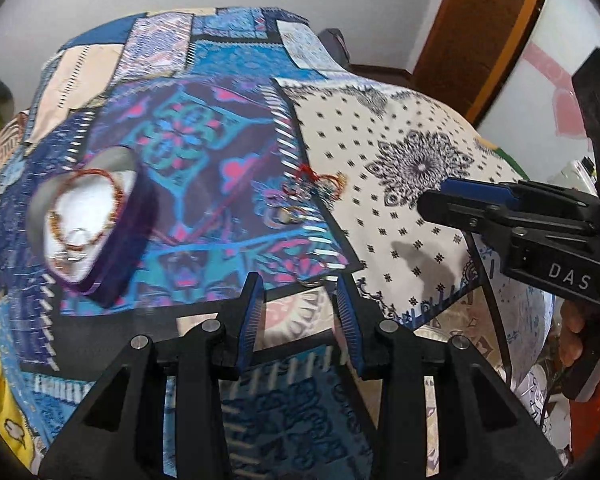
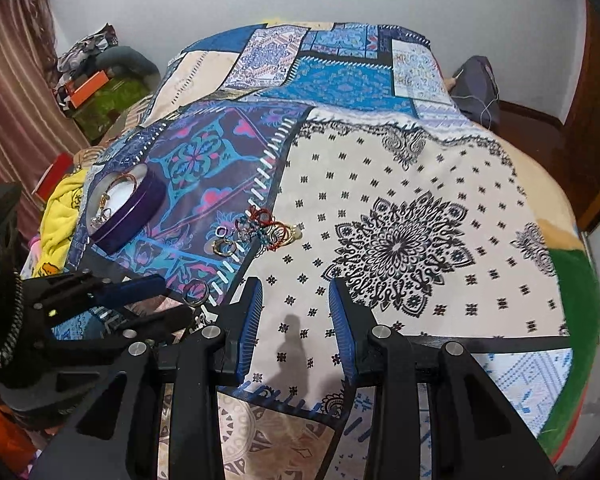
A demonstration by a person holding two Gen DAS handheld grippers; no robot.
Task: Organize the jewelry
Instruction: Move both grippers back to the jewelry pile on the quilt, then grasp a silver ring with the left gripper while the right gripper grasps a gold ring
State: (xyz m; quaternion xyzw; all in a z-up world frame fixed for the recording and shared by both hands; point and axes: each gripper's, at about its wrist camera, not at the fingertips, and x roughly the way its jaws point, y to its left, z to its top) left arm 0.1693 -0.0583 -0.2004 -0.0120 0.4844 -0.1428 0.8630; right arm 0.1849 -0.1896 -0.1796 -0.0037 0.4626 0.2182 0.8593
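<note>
A purple heart-shaped tin (image 1: 100, 220) (image 2: 130, 208) lies open on the patchwork bedspread and holds bangles and rings. A loose pile of jewelry (image 1: 304, 196) (image 2: 260, 232), with red and gold bangles and rings, lies to its right. A single silver ring (image 2: 196, 291) (image 1: 312, 280) lies nearer. My left gripper (image 1: 298, 280) is open and empty, just short of that ring. My right gripper (image 2: 296, 284) is open and empty over the white bandana patch; it also shows in the left wrist view (image 1: 460, 200).
The bedspread (image 2: 380, 152) covers a bed. Clutter and a yellow cloth (image 2: 60, 216) lie at the left side. A dark bag (image 2: 476, 84) sits at the far edge. A wooden door (image 1: 480, 32) stands at the right.
</note>
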